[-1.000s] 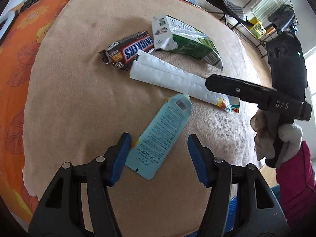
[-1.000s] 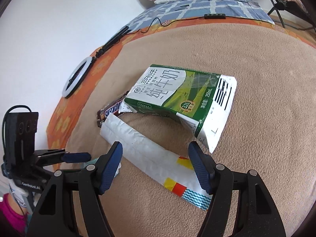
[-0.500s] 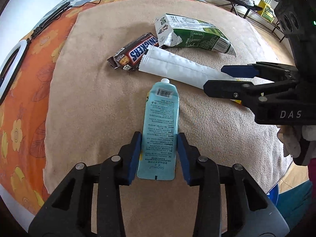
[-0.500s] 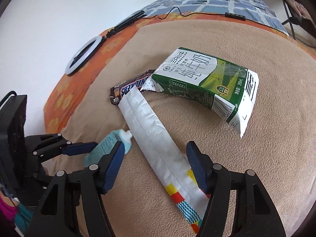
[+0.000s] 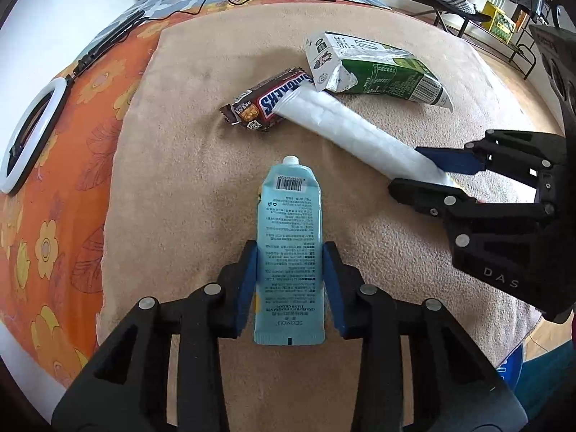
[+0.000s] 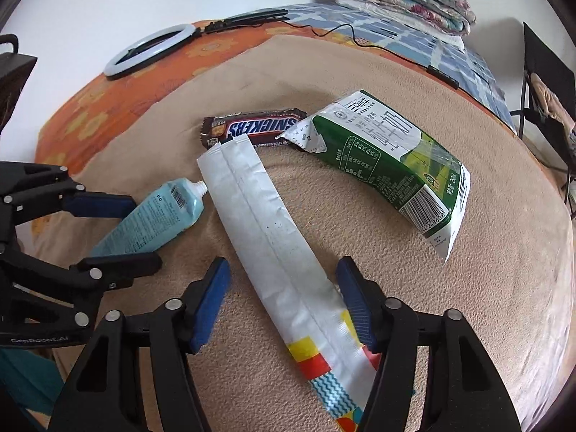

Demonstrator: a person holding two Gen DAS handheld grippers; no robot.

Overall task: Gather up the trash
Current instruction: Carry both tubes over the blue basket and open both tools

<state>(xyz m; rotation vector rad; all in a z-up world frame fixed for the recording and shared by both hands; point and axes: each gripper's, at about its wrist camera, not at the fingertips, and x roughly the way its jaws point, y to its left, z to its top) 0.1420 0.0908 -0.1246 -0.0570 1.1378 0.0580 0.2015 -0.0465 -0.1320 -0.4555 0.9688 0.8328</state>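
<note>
**A:** What's sitting out there, any bins or bags?

**B:** Only container showing is the green milk carton, crushed, top flap torn open, lying on its side on the tan blanket well ahead of the right tool and a bit to its right. Can't tell if anything's in it. Its torn end is lying over one end of the Snickers wrapper.

**A:** And the tools?

**B:** Left tool is pinching the light blue hand cream tube, both blue pads pressing against the tube's sides near its flat crimped end. Cap end is pointing straight away from the tool. The tube looks to be lying flat on the blanket.

**A:** Right one?

**B:** Jaws are spread wide, straddling the long white wrapper. The pad on its right looks like it's just touching the wrapper's edge, the other one is standing clear, so it's not gripping anything. The wrapper is running forward and left from that tool, its far end overlapping the Snickers wrapper and sitting just beside the tube's cap.
</note>
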